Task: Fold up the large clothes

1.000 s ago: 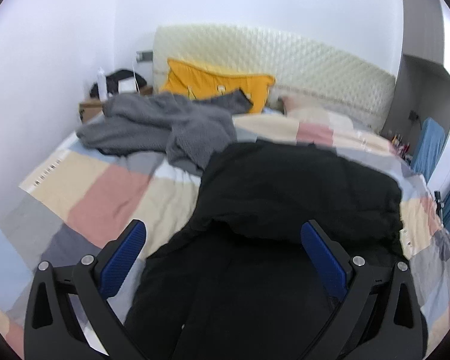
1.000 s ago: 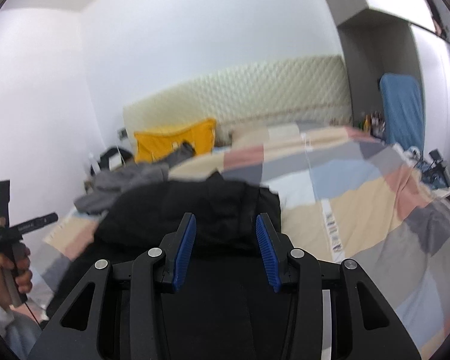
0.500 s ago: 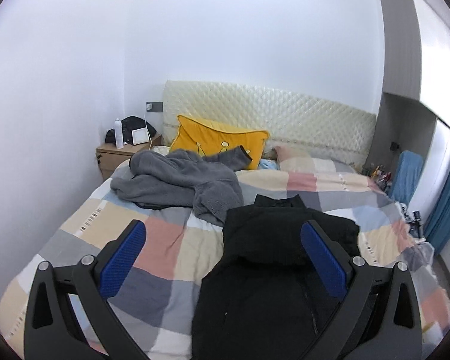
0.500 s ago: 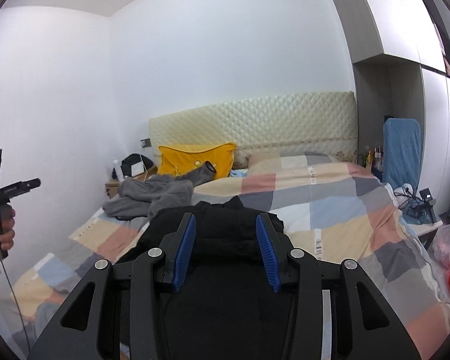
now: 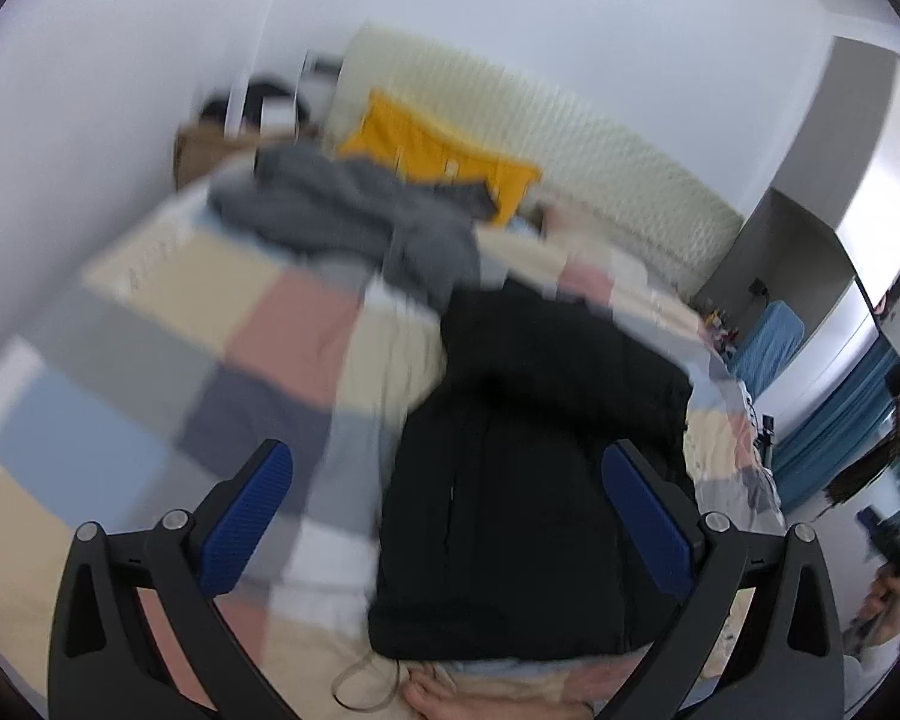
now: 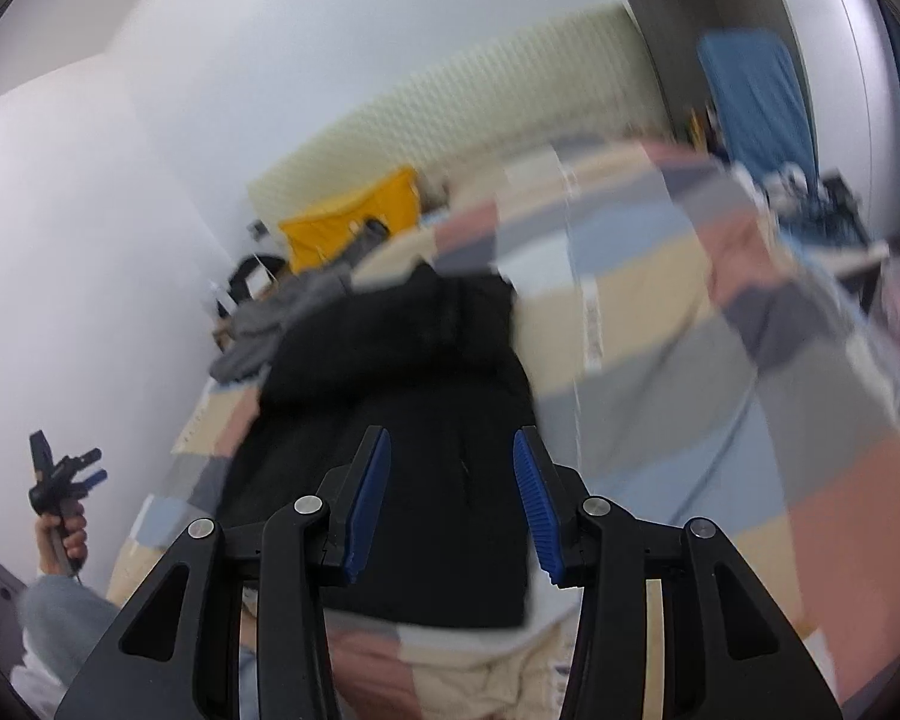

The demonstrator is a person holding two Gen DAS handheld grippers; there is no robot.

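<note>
Both my left gripper (image 5: 444, 519) and right gripper (image 6: 450, 495) hang spread and empty over the black jacket (image 5: 546, 468) lying mid-frame on the bed (image 5: 150, 360), so next I'd grab its near hem for another fold.

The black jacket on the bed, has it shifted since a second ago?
Cannot tell. The black jacket lies below the grey garment as before; only the blurred camera views changed.

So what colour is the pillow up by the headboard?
Yellow-orange. The pillow shows best in the left wrist view, behind the grey garment.
</note>
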